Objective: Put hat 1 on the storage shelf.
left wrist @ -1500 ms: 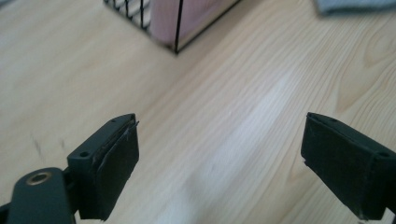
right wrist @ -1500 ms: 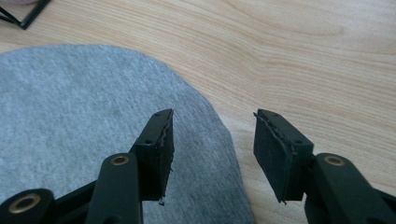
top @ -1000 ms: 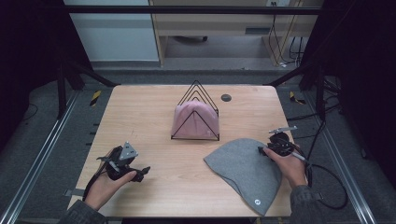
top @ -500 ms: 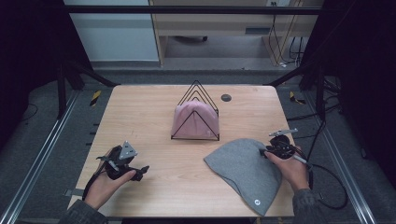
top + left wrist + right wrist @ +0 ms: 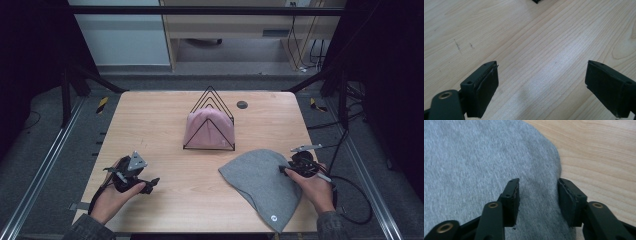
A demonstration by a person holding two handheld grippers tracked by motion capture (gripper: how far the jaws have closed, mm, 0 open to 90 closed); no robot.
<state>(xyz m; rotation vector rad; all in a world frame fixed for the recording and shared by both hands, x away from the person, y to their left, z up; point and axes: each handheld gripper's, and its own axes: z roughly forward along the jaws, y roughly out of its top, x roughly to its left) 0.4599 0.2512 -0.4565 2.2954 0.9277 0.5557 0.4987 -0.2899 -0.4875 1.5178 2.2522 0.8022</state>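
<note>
A grey beanie [image 5: 262, 182] lies flat on the wooden table [image 5: 150, 125] at the front right, with a small round tag [image 5: 273, 218] near its front edge. My right gripper [image 5: 285, 170] sits low at the beanie's right edge. In the right gripper view its jaws [image 5: 539, 195] stand apart astride the grey knit [image 5: 474, 157], with fabric in the gap and no visible pinch. A pink beanie [image 5: 207, 130] is propped in a black wire rack [image 5: 210, 95] at mid-table. My left gripper [image 5: 152, 184] rests at the front left, its jaws [image 5: 541, 85] wide open over bare wood.
A small dark disc [image 5: 242, 104] lies on the table behind the rack. A cable trails from the right gripper off the table's right side. Metal rails run along the floor on both sides. Bare wood lies between the two hands.
The right gripper has edged slightly toward the person along the grey beanie's right edge. The left hand and both beanies have stayed put.
</note>
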